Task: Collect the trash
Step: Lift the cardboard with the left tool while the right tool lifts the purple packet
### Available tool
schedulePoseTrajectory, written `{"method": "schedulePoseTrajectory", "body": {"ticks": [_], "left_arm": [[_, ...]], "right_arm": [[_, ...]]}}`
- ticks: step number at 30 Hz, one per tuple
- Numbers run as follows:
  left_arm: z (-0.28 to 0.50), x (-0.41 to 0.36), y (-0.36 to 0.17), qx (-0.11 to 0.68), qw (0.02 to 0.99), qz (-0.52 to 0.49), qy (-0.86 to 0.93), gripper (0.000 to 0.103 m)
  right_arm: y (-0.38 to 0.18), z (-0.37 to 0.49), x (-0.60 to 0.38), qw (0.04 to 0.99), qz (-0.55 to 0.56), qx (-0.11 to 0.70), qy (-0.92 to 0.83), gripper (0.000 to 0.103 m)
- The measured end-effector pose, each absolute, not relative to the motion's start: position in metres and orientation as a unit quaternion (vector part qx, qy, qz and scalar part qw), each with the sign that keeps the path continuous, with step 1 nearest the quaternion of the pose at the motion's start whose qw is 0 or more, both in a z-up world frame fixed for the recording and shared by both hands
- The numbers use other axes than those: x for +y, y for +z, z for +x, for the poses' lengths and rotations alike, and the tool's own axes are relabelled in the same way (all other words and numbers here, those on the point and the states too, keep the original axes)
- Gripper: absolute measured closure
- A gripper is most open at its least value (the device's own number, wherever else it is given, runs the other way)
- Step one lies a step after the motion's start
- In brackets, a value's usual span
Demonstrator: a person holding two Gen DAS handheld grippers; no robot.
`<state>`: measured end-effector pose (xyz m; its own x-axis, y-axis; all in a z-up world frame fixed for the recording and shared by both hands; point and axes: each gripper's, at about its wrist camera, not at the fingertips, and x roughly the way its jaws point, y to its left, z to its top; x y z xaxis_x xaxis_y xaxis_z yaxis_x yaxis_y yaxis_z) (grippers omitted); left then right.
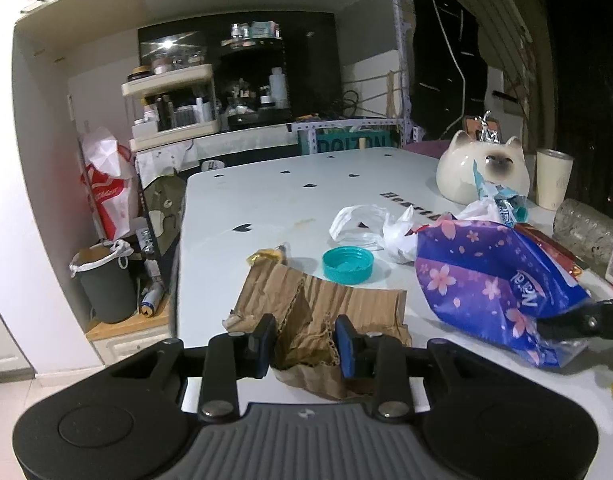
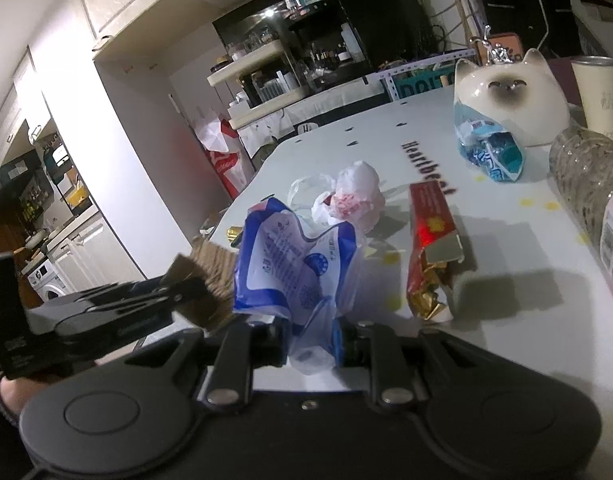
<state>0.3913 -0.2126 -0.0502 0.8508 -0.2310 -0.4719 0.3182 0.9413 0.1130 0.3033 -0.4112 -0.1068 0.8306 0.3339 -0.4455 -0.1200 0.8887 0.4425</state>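
Observation:
A torn piece of brown cardboard [image 1: 346,304] lies at the near edge of the white table [image 1: 274,208], and my left gripper [image 1: 306,336] is shut on it, both blue pads pressing its folded end. My right gripper [image 2: 312,340] is shut on the clear end of a blue and purple flowered plastic bag [image 2: 294,256], held just above the table. That bag [image 1: 486,276] shows to the right in the left wrist view. Loose trash on the table: a teal bottle cap [image 1: 347,265], a crumpled white plastic bag [image 2: 354,196], a red and gold wrapper box [image 2: 432,216], a blue snack wrapper [image 2: 490,152].
A cat-shaped ceramic pot [image 2: 518,92], a cream cup [image 2: 598,92] and a glittery bottle [image 2: 586,176] stand at the table's far right. A dark bin with a white liner [image 1: 106,284] sits on the floor left of the table, below cluttered shelves [image 1: 174,100].

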Motion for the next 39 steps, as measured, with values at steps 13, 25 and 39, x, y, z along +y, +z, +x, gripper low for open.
{"method": "schedulePoseTrajectory", "body": {"ticks": [13, 25, 39], "left_arm": [[0.329, -0.178, -0.024, 0.208, 0.966, 0.058, -0.140, 0.069], [0.279, -0.142, -0.011, 0.200, 0.971, 0.037, -0.122, 0.069], [0.234, -0.080, 0.006, 0.181, 0.978, 0.013, -0.101, 0.069]], "right_arm": [[-0.094, 0.258, -0.376, 0.956, 0.156, 0.227, 0.099, 0.083], [-0.078, 0.209, -0.352, 0.966, 0.113, 0.227, 0.049, 0.083], [-0.050, 0.180, -0.291, 0.973, 0.069, 0.215, 0.050, 0.083]]}}
